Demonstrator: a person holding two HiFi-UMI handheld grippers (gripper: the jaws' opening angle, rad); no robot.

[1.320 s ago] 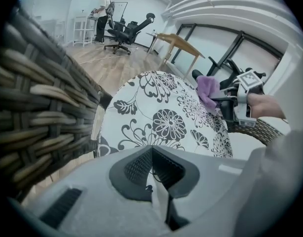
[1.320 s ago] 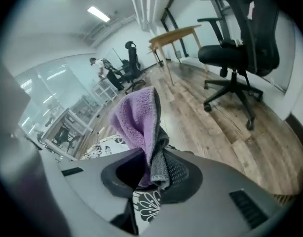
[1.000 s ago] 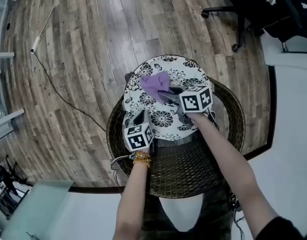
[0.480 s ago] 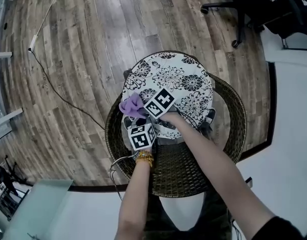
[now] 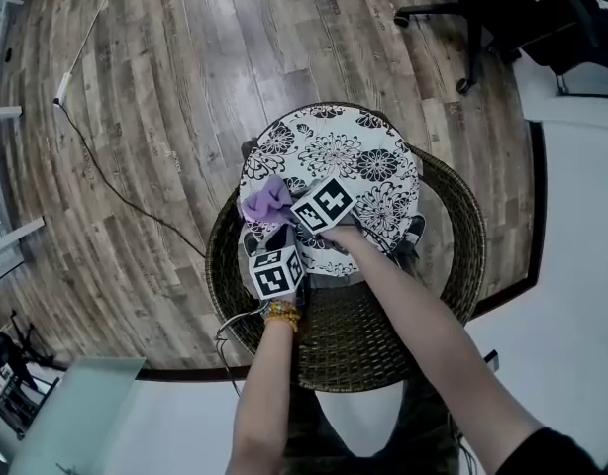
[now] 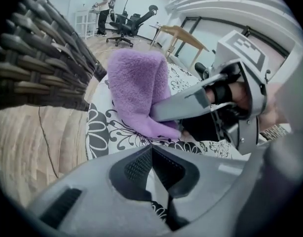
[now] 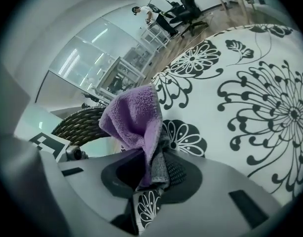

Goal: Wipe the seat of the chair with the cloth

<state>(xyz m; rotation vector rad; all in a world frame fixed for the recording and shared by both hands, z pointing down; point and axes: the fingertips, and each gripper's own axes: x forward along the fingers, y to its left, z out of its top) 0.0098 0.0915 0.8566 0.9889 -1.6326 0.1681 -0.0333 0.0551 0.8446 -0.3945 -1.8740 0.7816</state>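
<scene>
Pinching cloth [image 5: 265, 202], right hand-held gripper [image 5: 283, 211] outstretched

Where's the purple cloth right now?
The purple cloth is pinched in the right claw, bunched at the left edge of the floral seat cushion in the head view, just ahead of the left claw.

Pt. of cloth [image 5: 264, 200] hidden under right tongs [image 5: 286, 208] — office chair [image 5: 502, 3] cut off at top edge.

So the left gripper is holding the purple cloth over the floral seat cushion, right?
No, the right gripper holds the purple cloth over the floral seat cushion. The right gripper view shows it pinched between those jaws; the left gripper is shut, empty.
</scene>
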